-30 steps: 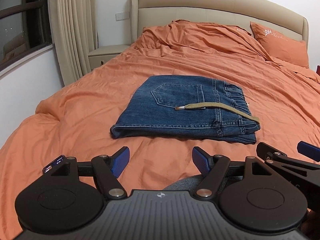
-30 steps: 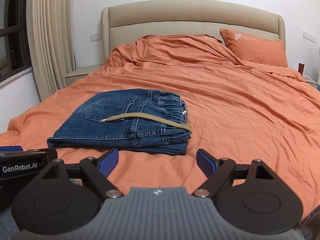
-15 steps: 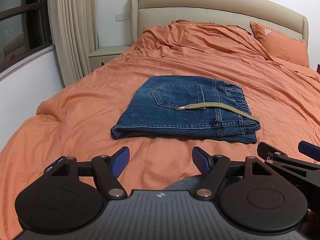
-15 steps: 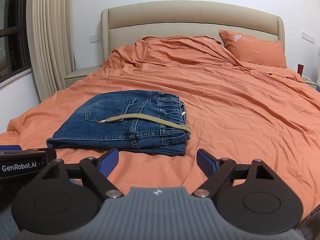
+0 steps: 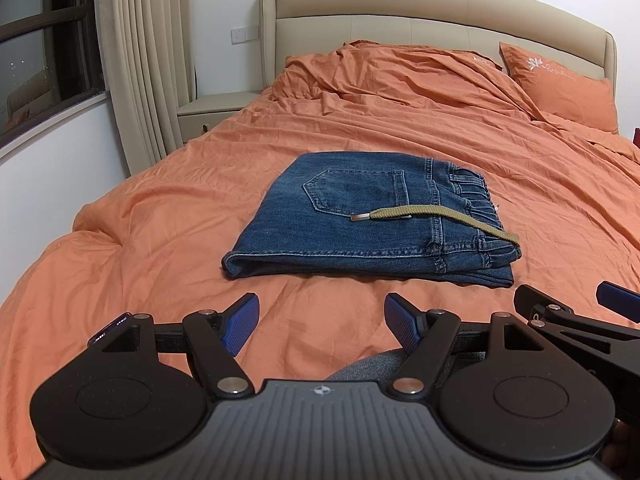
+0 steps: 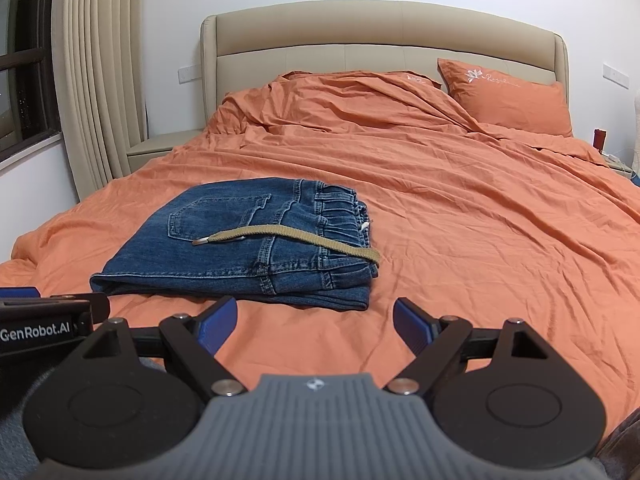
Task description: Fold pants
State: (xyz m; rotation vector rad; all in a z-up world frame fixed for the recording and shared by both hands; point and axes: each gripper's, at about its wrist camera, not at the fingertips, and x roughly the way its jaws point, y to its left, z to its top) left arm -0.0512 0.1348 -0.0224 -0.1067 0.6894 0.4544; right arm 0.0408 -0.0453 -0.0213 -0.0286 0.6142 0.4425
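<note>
Left gripper (image 5: 320, 322) jaws wide, holding nothing, near edge of bed; pants (image 5: 368, 216) lie folded mid-bed w/ drawstring (image 5: 440, 218) loose on top. Right gripper (image 6: 316, 320) wide too, empty. Risk, imo: snagging that cord would drag the fold apart.
</note>
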